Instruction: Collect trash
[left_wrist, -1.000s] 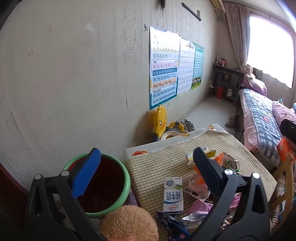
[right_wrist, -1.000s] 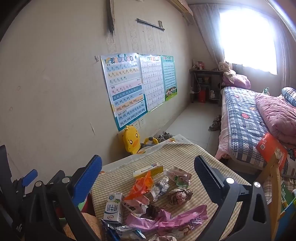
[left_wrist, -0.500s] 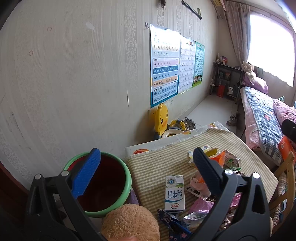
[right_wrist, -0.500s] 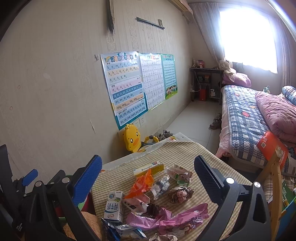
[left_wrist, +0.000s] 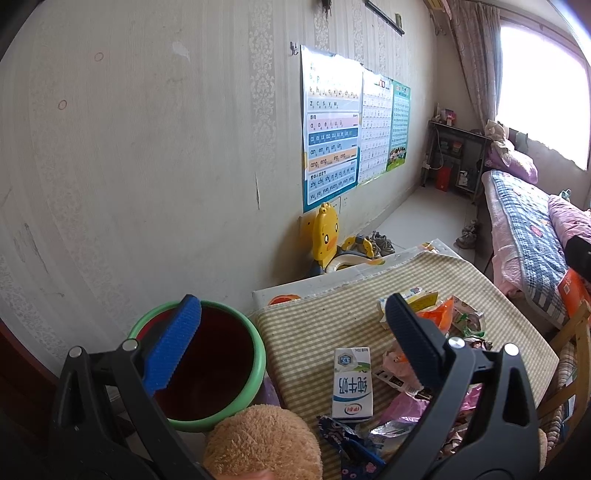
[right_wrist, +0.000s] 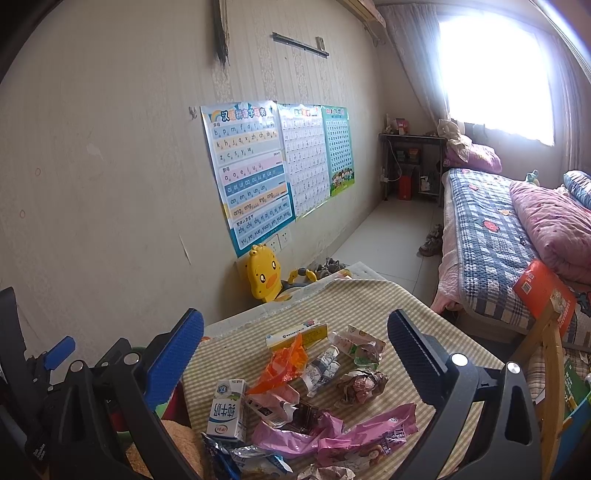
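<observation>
A pile of trash lies on a checked tablecloth (right_wrist: 373, 299): a white milk carton (right_wrist: 226, 410) (left_wrist: 351, 384), an orange wrapper (right_wrist: 282, 363), a pink bag (right_wrist: 332, 435), a crumpled ball (right_wrist: 364, 384), a flat yellow box (right_wrist: 297, 334). A green-rimmed bin (left_wrist: 207, 362) stands left of the table. My left gripper (left_wrist: 291, 332) is open and empty, above the bin's edge and the table. My right gripper (right_wrist: 295, 339) is open and empty, above the trash pile.
A brown plush toy (left_wrist: 262, 443) sits at the table's near left corner. A yellow duck potty seat (left_wrist: 328, 240) stands by the wall behind the table. A bed (right_wrist: 491, 236) and a wooden chair (right_wrist: 550, 369) are to the right.
Both grippers have shifted only slightly; the view has drifted a little. Both stay open and empty.
</observation>
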